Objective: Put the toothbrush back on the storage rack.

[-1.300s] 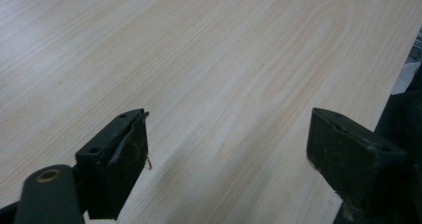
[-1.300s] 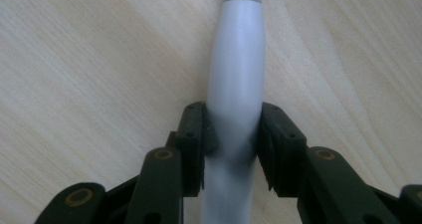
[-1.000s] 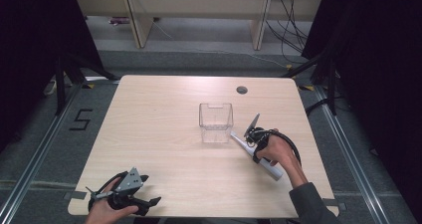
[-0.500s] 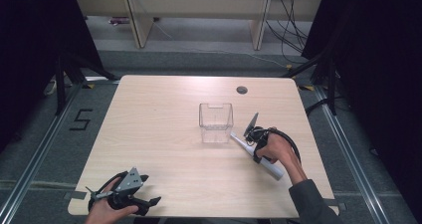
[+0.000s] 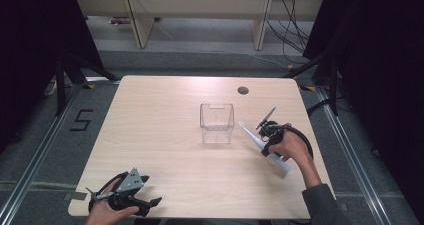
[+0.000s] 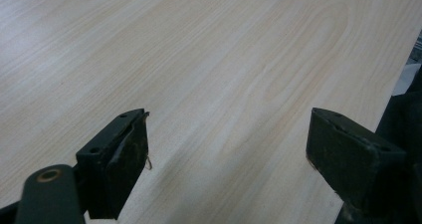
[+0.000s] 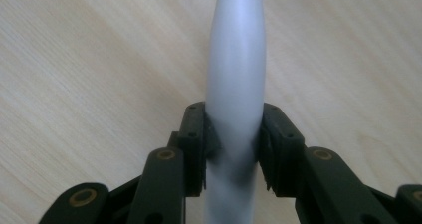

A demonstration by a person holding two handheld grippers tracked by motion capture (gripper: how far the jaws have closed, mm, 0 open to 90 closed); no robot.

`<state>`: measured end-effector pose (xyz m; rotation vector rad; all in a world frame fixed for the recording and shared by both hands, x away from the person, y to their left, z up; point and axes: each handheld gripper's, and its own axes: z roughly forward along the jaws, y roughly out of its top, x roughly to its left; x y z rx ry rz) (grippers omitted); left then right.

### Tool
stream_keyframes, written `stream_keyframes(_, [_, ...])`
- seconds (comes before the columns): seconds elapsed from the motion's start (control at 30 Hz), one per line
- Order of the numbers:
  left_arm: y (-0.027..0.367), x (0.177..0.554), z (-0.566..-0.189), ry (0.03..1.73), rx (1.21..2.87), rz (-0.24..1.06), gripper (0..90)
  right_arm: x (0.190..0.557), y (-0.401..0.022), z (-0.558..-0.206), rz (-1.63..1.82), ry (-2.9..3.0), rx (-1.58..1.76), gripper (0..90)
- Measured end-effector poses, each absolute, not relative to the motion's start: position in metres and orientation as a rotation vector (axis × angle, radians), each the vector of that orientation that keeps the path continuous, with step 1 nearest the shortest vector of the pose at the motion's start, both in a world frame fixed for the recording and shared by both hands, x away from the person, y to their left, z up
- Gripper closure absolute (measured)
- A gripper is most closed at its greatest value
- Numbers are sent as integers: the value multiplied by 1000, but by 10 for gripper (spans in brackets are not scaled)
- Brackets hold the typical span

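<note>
Clamping white tube point(image 7: 235, 79), right claw point(image 7: 234, 149) (mid-body)

One mark can be read — a black numeral "5" point(image 5: 81, 120) taped on the grey floor point(image 5: 30, 135) left of the table point(image 5: 165, 105).

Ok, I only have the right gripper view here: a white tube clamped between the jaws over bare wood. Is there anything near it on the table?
Observer: Yes, a clear plastic box stands upright just left of the white tube in the high view, open side up.
Operator: Is the tube touching it?
Observer: No, the tube's narrow tip points toward the box but stops short, with bare table between them.
Operator: And the other hand?
Observer: The left gripper is at the near left corner of the table, jaws wide apart with nothing between them.
</note>
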<state>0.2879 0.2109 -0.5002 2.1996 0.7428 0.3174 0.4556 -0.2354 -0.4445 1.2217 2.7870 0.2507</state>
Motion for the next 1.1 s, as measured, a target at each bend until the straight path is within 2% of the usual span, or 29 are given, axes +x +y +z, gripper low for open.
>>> stream_keyframes(0.3, [212, 288, -499, 736, 2215, 325, 163, 452, -261, -419, 601, 2591, 1251, 668])
stream_keyframes(0.43, [213, 289, -499, 730, 2221, 333, 163, 452, -262, -419, 685, 2534, 1261, 668])
stream_keyframes(1.1, [211, 288, -498, 737, 2206, 325, 162, 454, -263, -413, 900, 2262, 1148, 669])
